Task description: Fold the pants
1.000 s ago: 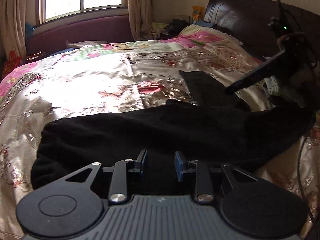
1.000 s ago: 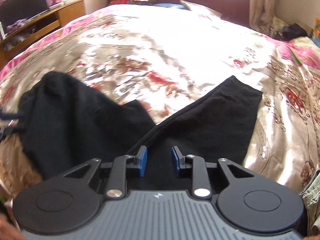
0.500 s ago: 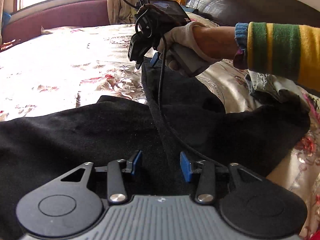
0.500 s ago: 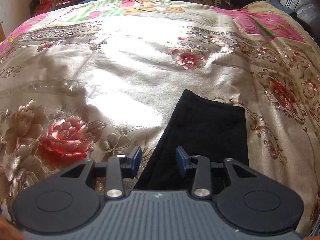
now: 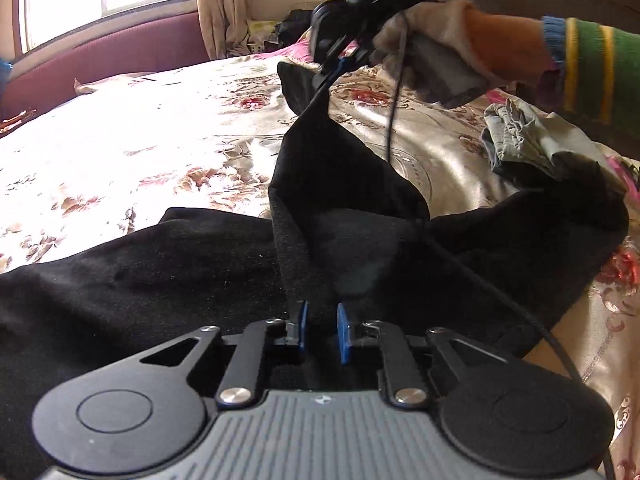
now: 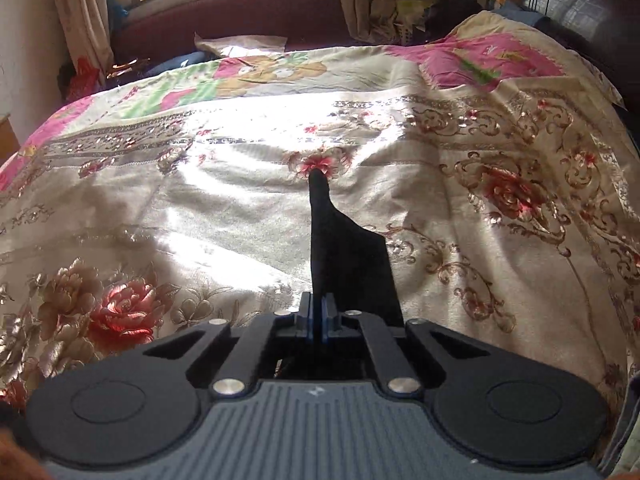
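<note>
Left two-finger gripper: blue pads stood apart, a ridge of the black fleece pants rising between them; contact with the pads couldn't be confirmed. Pants body lay spread directly ahead and to both sides of that claw on the floral satin bedspread. One leg ran up and forward from the claw, lifted off the bed.

Right two-finger gripper: pads pressed together, clamped on the cuff end of that leg. Fabric stood upright out of the pads, a narrow tip pointing away from the claw.

In the left wrist view the right claw sat far ahead and above, held by a gloved hand with a green-and-yellow striped sleeve. A black cable hung down from it across the raised leg and trailed past the left claw's right side.

Right of the left claw, further out: a crumpled grey garment, touching the pants' far right edge. Beyond the bed: maroon padded bench, beige curtains, dark headboard.
</note>
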Motion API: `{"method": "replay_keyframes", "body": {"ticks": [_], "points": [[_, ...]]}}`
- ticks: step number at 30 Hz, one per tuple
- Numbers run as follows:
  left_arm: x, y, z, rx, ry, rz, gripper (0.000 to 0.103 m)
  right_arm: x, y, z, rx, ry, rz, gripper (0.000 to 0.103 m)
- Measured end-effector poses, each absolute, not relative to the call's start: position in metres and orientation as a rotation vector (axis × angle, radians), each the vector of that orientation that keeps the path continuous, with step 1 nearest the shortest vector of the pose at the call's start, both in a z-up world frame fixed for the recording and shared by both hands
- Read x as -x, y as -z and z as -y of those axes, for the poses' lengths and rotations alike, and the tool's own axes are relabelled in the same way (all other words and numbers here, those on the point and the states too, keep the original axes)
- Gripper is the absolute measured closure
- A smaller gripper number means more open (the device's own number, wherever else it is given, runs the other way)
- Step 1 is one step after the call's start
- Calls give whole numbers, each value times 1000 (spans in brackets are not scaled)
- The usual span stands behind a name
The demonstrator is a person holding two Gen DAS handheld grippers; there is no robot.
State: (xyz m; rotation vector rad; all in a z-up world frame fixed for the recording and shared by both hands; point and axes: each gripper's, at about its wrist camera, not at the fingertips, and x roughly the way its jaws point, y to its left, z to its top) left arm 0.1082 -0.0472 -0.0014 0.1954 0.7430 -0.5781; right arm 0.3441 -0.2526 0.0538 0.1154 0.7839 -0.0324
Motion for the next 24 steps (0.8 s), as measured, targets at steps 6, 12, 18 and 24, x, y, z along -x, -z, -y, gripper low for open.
{"method": "replay_keyframes", "body": {"ticks": [6,12,18,24], "points": [[-91,-12,67,-277,594,-674,73,-236,-116,320,-201,55,-656,100],[-64,-25,81,-341,634,-581,52,-127,-127,387,-420,135,-570,100],[-44,1,113,-536,671,-549,40,-41,-83,431,-563,261,-609,100],[-45,24,136,-629,688,-614,41,-15,-2,458,-716,338,-722,98]]}}
